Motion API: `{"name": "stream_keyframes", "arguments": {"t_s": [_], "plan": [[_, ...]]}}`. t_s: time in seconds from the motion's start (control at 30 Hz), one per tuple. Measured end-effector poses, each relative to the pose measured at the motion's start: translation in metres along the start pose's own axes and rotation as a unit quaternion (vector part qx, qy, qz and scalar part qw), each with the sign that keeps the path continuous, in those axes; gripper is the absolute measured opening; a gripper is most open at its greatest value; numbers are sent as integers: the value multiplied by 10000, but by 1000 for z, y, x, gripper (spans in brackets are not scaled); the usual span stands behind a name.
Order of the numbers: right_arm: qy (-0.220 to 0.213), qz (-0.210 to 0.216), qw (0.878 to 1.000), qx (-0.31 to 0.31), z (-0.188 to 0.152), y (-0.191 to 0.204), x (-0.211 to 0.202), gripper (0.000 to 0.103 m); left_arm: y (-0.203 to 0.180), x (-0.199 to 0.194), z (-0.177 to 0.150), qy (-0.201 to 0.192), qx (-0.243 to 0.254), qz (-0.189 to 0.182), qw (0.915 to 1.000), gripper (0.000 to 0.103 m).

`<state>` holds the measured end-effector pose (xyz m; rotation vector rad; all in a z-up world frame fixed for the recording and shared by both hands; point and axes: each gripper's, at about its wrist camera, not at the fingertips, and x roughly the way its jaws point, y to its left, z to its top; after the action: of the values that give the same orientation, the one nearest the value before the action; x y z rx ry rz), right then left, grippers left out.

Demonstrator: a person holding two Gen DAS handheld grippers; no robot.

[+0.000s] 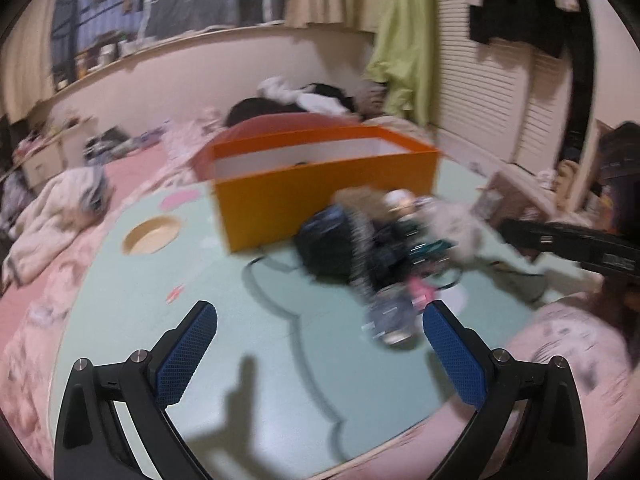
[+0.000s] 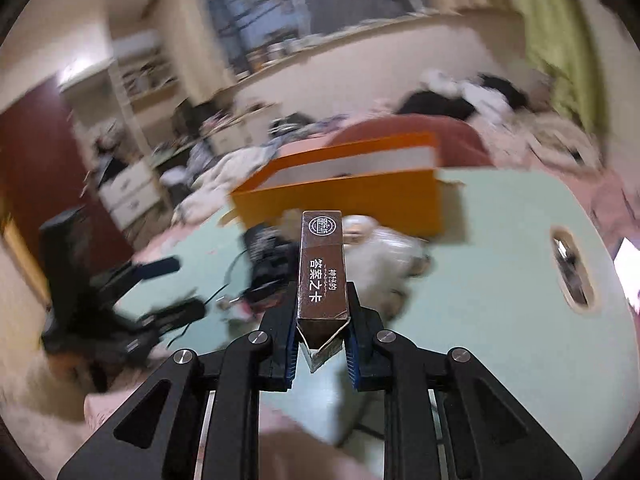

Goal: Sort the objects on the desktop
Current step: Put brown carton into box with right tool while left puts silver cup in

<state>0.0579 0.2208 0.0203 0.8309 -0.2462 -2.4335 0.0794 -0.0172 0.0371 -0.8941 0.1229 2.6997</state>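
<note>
The right gripper point(image 2: 322, 330) jaws clamp the near end of a brown card box point(image 2: 321, 268), raised over the desk point(image 2: 500, 280) before the orange bin point(image 2: 352, 196). Light, thin card, likely crushable; best held by its flat sides. Only the left wrist view shows the left gripper point(image 1: 320, 320) wide, empty, near the pile point(image 1: 380, 248)

Motion-blurred heap of small objects point(image 1: 384, 248) before the orange box point(image 1: 320, 200), individual items indistinguishable.
</note>
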Motion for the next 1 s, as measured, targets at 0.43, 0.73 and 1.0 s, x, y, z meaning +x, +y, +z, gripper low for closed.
{"name": "stream_keyframes", "arguments": {"t_s": [0.43, 0.73, 1.0], "plan": [[135, -4, 9986, 517, 7, -23, -2, 20, -21, 20, 12, 295, 85, -590, 9978, 27], [30, 135, 9993, 336, 41, -12, 4, 20, -20, 2, 64, -346, 70, -709, 9969, 27], [477, -100, 9983, 325, 123, -15, 77, 24, 13, 81, 156, -436, -1041, -690, 9912, 48]]}}
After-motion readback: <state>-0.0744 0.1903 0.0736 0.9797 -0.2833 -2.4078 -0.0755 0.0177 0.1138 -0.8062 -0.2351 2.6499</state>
